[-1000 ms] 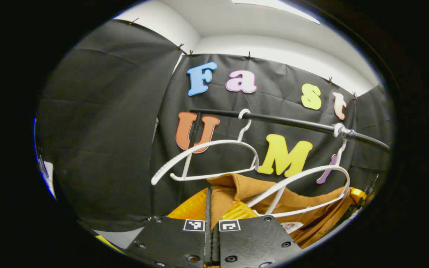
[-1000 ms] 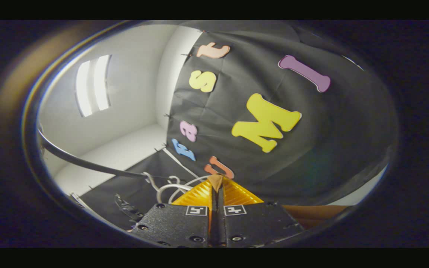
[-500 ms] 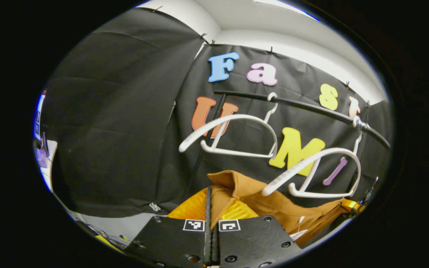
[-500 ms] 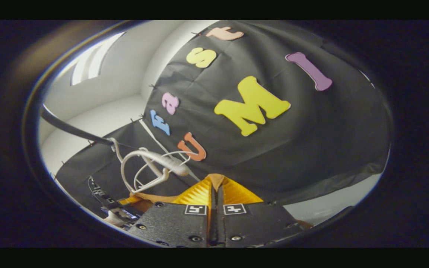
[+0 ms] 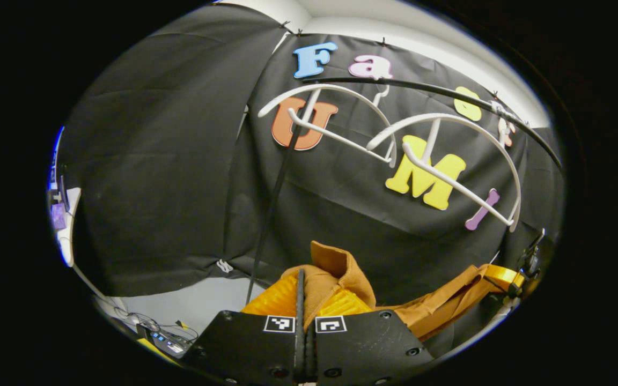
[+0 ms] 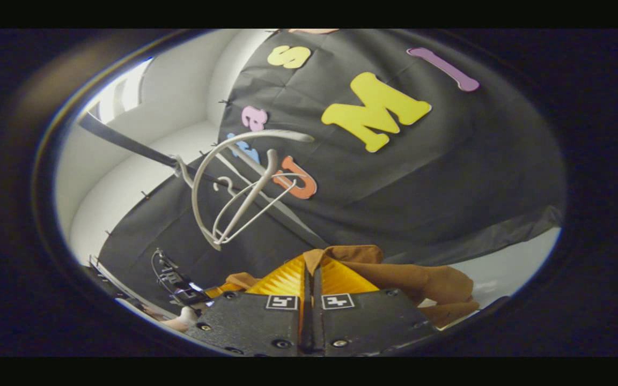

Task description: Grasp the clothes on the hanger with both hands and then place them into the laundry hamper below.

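Left gripper view: the left gripper (image 5: 304,279), at 6 o'clock, was closed on the brown garment (image 5: 349,268), which hung clear below two bare white hangers (image 5: 438,161) on the rail (image 5: 448,94) at 1 o'clock.

Right gripper view: the right gripper (image 6: 311,268) pinched the garment's other end at 6 o'clock. Removal appeared complete; lowering into the hamper remained.

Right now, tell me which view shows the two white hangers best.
The left gripper view: both white hangers hang bare and side by side on the black rail, each outline separate. In the right gripper view the hangers overlap, seen nearly end-on and smaller.
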`<control>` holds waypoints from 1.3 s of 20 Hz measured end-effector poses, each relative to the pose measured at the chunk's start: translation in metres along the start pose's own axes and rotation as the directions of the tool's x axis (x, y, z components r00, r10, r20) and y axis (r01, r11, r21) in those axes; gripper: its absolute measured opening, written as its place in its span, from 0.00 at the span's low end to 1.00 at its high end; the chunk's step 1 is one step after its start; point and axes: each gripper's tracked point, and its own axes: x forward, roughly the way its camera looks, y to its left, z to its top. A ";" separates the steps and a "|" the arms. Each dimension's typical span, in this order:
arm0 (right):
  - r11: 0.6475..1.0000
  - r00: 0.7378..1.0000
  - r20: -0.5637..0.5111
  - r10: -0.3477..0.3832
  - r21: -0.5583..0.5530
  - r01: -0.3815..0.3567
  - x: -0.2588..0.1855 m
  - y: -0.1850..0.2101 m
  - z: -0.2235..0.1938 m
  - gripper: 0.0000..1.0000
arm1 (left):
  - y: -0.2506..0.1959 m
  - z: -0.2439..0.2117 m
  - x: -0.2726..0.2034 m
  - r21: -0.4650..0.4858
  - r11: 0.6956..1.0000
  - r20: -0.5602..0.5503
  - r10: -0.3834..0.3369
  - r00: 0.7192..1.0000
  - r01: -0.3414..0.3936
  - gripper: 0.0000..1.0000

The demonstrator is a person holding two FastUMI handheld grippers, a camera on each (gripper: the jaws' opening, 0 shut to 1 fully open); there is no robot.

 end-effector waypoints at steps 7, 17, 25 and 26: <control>0.989 0.988 -0.083 0.132 -0.049 -0.136 0.014 0.087 -0.036 0.03 | -0.067 0.004 -0.018 0.135 0.985 -0.038 -0.103 0.994 0.108 0.00; 0.984 0.960 -0.242 0.142 -0.068 -0.163 0.026 0.102 -0.109 0.02 | -0.106 -0.054 -0.028 0.222 0.945 -0.151 -0.211 0.966 0.241 0.00; 0.980 0.893 -0.413 -0.177 -0.162 0.119 0.018 -0.034 -0.198 0.04 | -0.067 -0.197 -0.001 0.164 0.962 -0.311 -0.158 0.937 0.216 0.00; 0.968 0.875 -0.426 -0.229 -0.191 0.160 0.016 -0.058 -0.208 0.03 | -0.062 -0.216 0.000 0.166 0.963 -0.337 -0.145 0.930 0.210 0.00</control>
